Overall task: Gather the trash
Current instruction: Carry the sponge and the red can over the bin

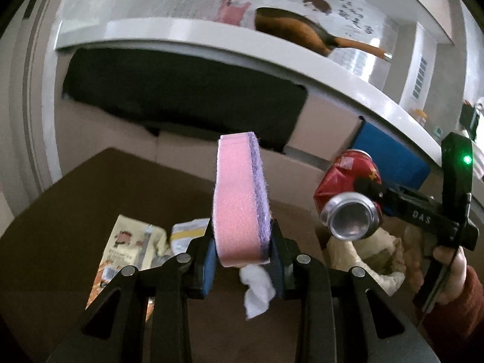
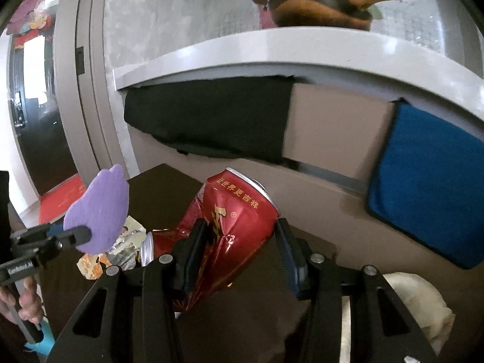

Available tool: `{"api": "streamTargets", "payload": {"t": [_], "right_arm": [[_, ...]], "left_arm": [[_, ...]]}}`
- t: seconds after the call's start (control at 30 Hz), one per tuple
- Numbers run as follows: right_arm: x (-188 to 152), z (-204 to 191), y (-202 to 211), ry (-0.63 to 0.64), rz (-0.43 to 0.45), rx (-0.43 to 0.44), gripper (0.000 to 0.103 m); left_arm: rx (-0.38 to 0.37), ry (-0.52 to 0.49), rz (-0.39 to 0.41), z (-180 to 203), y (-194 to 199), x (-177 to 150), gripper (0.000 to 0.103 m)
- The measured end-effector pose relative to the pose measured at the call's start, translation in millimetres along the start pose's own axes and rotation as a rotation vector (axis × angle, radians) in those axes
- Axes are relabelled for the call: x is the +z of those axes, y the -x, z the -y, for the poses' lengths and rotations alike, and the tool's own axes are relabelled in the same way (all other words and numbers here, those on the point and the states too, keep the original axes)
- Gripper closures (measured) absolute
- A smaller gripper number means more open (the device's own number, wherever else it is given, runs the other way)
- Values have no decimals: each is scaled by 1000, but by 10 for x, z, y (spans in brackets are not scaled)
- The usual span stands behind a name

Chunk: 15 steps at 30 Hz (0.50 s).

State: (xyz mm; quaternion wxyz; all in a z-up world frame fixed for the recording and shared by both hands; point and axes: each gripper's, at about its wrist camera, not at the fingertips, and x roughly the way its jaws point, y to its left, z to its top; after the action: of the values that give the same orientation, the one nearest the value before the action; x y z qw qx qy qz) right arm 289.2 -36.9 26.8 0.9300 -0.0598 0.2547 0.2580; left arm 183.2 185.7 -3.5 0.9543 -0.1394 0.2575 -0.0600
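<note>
Black linkage arms of the left gripper [image 1: 242,260] are filling the bottom of the left wrist view, and its blue-padded fingers [image 1: 209,261] are pinching a pink foam sponge with a purple scouring layer [image 1: 239,199], which is standing upright on its edge between them. Below the sponge, a crumpled white tissue [image 1: 257,290] is lying on the dark brown table [image 1: 99,181], with a printed beige snack wrapper [image 1: 127,245] to its left and a crumpled cream paper bag [image 1: 363,257] to its right.

Further right in that view, the right gripper [image 2: 239,251] is being held by a hand [image 1: 447,275] in a dark red sleeve. Its fingers [image 2: 193,254] are clamping a crushed red aluminium drink can with gold lettering [image 2: 236,227] across its dented middle, and the can is hanging above the table, tilted, with its silver base facing the left camera.

Behind both, a white countertop [image 1: 211,45] is running across the scene, carrying an orange-brown frying pan [image 1: 290,27]. Under it, a black cloth [image 2: 211,118] and a blue cloth [image 2: 429,181] are draping over cardboard boxes [image 2: 332,127]
</note>
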Motion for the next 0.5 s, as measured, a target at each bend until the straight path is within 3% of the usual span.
{"api": "streamTargets", "payload": {"t": [0.27,0.5], "right_arm": [[-95,342,575,-18,96,-76,60],[-219,730,1132,-57,176,-164,60]], "left_arm": [[-22,-112,56,654,48,212,71],[-101,-216,77,1435,-51,286,71]]}}
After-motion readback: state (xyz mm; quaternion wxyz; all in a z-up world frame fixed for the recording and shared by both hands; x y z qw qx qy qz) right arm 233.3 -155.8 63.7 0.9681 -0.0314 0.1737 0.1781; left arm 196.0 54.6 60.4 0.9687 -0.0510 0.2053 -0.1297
